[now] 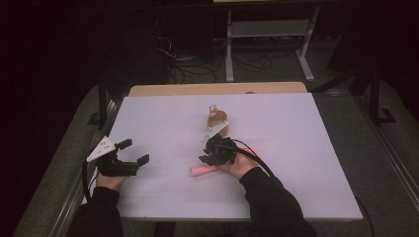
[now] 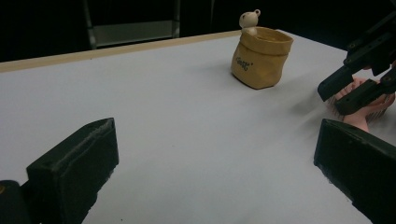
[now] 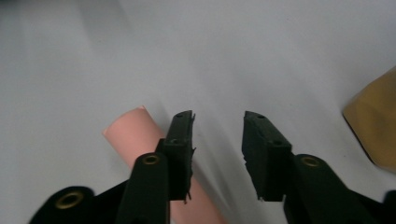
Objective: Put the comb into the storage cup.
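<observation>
A pink cylindrical tube [image 1: 203,171] lies flat on the white counter [image 1: 296,133], at about five o'clock from the counter's middle, its free end pointing toward nine o'clock. In the right gripper view the tube [image 3: 135,140] runs under the left-hand jaw, while the gap between the two jaws shows bare counter — the jaws are parted by a narrow gap and grip nothing. The right gripper [image 1: 211,154] hovers just over the tube's right end, held by a hand [image 1: 242,165] in a black sleeve.

At twelve o'clock from that gripper, just beyond it, stands a small tan fabric pouch [image 2: 261,58] with dark lettering on its side, upright and open-topped — a little cream bear-shaped figure [image 2: 249,19] peeks over its far rim.

The left gripper [image 1: 132,152] sits well apart at nine o'clock, near the counter's left edge, its jaws spread wide and empty over bare surface.
</observation>
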`<state>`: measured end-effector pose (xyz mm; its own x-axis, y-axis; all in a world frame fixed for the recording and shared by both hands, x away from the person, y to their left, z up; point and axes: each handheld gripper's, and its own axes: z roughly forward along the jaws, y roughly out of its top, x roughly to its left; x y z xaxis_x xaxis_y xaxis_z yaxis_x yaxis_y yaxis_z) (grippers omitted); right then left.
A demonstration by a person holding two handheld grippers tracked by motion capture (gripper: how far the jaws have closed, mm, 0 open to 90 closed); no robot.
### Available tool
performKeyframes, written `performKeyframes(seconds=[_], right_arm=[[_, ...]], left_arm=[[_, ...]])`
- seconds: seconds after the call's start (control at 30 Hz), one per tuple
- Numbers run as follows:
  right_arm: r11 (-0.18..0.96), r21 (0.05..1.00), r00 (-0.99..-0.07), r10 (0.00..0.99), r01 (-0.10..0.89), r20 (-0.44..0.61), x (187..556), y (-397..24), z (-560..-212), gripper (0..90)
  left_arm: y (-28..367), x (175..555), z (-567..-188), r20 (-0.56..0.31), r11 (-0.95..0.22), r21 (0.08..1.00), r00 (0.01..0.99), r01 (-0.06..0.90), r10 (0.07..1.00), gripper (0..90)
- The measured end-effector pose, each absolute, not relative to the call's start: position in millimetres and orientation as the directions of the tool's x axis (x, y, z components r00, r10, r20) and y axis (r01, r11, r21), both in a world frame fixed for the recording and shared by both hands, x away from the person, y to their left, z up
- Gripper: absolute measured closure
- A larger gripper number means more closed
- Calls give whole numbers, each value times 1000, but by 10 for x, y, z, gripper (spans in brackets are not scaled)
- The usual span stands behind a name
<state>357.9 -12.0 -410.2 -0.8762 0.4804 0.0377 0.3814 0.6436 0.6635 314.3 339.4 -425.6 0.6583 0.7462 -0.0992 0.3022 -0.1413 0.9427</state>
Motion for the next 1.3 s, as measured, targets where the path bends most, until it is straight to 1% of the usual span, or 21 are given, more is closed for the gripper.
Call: performKeyframes(seconds=[0.17,0.23,0.27,0.3,0.37,0.83,1.1,1.3], right_arm=[[644,658,-871,489,390,37,3577,-67,-4132,761],[645,651,-870,490,399,48,3575,-57,-4143,803],[644,645,-870,490,411,64,3575,-50,-4156,839],[644,645,-870,490,411,64,3575,-50,-4156,839],[652,633,-873,482,417,78,3577,-43,-4173,873],[683,588,-877,469,433,101,3543,-31,-4223,887],[681,580,-874,471,447,121,3523,-76,-4254,886],[709,558,-890,438,431,130,3479,-76,-4278,887]], left_arm=[[3393,3143,-4256,-98,-143,943,659,302,746,0],[3393,3144,-4257,-98,-143,942,659,302,746,0],[3393,3144,-4257,-97,-145,942,660,302,745,0],[3391,3144,-4256,-97,-146,942,660,302,745,0],[3390,3143,-4255,-96,-146,942,660,302,745,0],[3389,3146,-4258,-95,-147,942,660,302,745,0],[3390,3149,-4260,-91,-153,941,662,301,744,0],[3385,3150,-4263,-94,-151,941,663,303,743,0]])
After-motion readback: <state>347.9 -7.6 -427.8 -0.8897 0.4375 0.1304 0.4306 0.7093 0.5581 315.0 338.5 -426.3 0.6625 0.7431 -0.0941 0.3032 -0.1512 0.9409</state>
